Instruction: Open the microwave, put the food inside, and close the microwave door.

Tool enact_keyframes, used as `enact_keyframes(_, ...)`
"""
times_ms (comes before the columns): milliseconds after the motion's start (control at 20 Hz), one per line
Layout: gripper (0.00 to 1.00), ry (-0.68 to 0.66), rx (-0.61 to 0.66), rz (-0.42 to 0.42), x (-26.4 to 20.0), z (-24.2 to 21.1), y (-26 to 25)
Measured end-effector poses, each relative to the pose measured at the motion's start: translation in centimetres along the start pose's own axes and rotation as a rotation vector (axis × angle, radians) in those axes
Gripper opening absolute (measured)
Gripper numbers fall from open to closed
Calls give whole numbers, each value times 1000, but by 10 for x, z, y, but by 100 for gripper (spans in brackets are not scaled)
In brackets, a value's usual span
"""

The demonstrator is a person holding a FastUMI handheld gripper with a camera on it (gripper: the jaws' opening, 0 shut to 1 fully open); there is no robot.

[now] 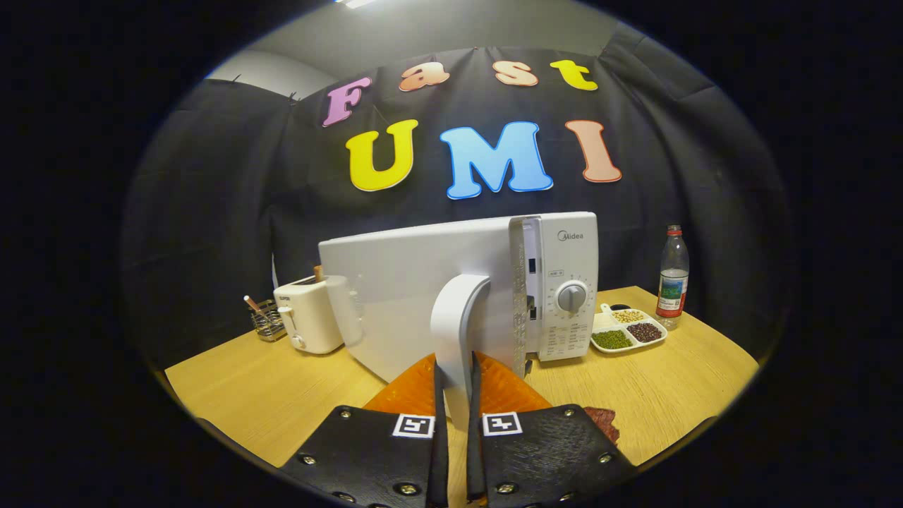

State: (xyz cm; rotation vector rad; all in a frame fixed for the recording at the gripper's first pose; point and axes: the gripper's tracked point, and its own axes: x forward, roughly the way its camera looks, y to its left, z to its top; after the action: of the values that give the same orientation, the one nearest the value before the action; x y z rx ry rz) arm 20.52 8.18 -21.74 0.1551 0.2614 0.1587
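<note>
Microwave (557, 282) on table (677, 381); door (416, 296) swung partway out twd camera. Gripper (457, 423) clamped on door handle (458, 331), both fingers pressing it. Step, I judge: opening. Next: pull door wider on its arc. Food on orange plate (508, 391) sits just under handle, may obstruct. Nearby: toaster (310, 314), bean tray (628, 331), bottle (673, 279).
</note>
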Motion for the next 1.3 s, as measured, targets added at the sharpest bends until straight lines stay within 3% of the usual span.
enact_keyframes(450,10,1,83,179,-52,-24,119)
enact_keyframes(750,9,-49,-44,107,-71,-43,173)
enact_keyframes(950,9,-21,-44,209,-89,-62,213)
enact_keyframes(1050,9,-23,-36,249,-99,-58,212)
enact_keyframes(1200,9,-18,-34,230,-103,-46,179)
enact_keyframes(1300,27,-10,-5,217,-103,-38,153)
